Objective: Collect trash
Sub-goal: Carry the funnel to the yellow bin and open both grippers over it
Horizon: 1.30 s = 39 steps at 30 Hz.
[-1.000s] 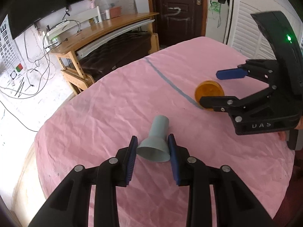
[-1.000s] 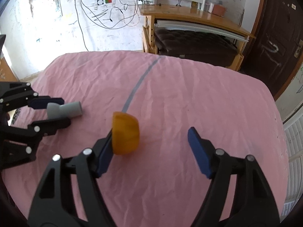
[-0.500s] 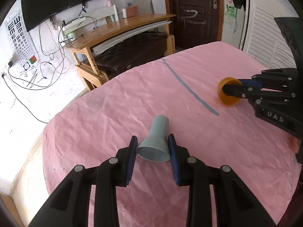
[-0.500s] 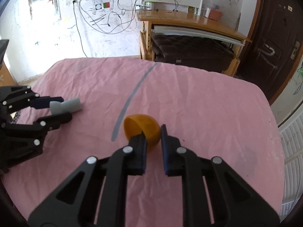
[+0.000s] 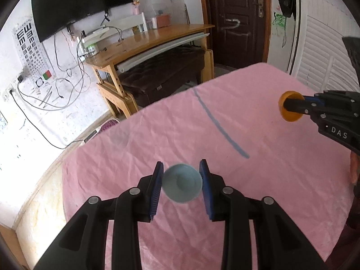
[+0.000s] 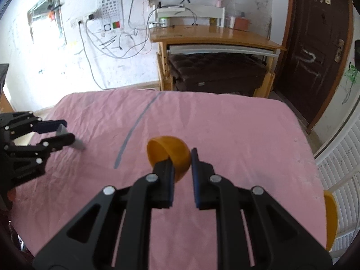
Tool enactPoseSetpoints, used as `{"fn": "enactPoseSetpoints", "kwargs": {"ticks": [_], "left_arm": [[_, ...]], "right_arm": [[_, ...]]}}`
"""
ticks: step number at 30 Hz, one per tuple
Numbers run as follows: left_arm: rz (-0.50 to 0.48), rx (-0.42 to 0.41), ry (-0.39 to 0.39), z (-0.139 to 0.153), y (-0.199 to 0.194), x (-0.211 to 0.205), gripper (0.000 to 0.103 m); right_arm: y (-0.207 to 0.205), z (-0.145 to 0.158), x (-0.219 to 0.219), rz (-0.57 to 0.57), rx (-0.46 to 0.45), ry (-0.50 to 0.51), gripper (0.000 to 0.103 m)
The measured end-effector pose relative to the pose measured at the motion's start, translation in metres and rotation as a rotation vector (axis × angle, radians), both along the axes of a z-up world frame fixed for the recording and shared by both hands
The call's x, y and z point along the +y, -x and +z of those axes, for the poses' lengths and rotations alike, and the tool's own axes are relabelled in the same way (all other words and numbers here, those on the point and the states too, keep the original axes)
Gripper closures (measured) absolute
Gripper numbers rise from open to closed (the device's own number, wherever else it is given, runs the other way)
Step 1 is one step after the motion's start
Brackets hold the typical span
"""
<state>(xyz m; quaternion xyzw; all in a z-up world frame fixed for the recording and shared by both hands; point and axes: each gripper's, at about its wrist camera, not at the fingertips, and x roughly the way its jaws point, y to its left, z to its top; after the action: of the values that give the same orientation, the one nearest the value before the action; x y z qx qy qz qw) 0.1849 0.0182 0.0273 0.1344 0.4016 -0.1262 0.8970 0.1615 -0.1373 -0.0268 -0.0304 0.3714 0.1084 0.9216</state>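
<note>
Grey cup point(image 6: 67, 136): left of the right wrist view, mostly hidden between the left claw's point(image 6: 60, 131) fingers, and blurred.
Orange bowl point(image 5: 290, 106): right of the left wrist view, partly covered by a finger of the right claw point(image 5: 294, 106).
Second orange object point(image 6: 330, 218): cut off at lower right edge; shape unclear.
Desk items point(image 5: 157, 21): too small to identify.

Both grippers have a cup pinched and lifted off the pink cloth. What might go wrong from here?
1. The right gripper holds the orange cup only by its wall near the rim, one finger inside; it may swivel or slip out.
2. The left gripper squeezes the grey-blue cup across its round rim, which looks thin and may buckle or pop free.
3. No bin shows in either view, so a dropped cup could roll off the pink cloth.
</note>
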Motion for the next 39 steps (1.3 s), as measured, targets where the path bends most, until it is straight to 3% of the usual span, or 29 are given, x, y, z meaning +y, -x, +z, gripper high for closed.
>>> {"fn": "enactPoseSetpoints", "kwargs": {"ticks": [13, 17, 21, 23, 25, 27, 32, 39], "left_arm": [[-0.038, -0.044, 0.04, 0.035, -0.006, -0.067, 0.075], [-0.044, -0.027, 0.009, 0.038, -0.008, -0.081, 0.075], [0.017, 0.008, -0.063, 0.028, -0.018, -0.073, 0.073], [0.039, 0.037, -0.062, 0.019, -0.023, -0.065, 0.065], [0.073, 0.052, -0.043, 0.008, -0.026, -0.056, 0.042], [0.073, 0.077, 0.008, 0.002, -0.024, -0.052, 0.031], [0.077, 0.104, 0.039, -0.015, -0.023, -0.057, 0.031], [0.024, 0.112, 0.006, -0.033, -0.025, -0.072, 0.032]], "right_arm": [[0.029, 0.016, -0.133, -0.215, -0.075, -0.091, 0.09], [0.04, 0.013, -0.183, -0.284, -0.078, -0.136, 0.09], [0.047, 0.003, -0.204, -0.307, -0.069, -0.147, 0.09], [0.047, -0.003, -0.214, -0.318, -0.064, -0.154, 0.09], [0.046, -0.009, -0.22, -0.328, -0.059, -0.166, 0.09], [0.046, -0.012, -0.227, -0.338, -0.056, -0.176, 0.09], [0.047, -0.016, -0.234, -0.348, -0.051, -0.18, 0.09], [0.053, -0.015, -0.242, -0.37, -0.061, -0.185, 0.09]]}}
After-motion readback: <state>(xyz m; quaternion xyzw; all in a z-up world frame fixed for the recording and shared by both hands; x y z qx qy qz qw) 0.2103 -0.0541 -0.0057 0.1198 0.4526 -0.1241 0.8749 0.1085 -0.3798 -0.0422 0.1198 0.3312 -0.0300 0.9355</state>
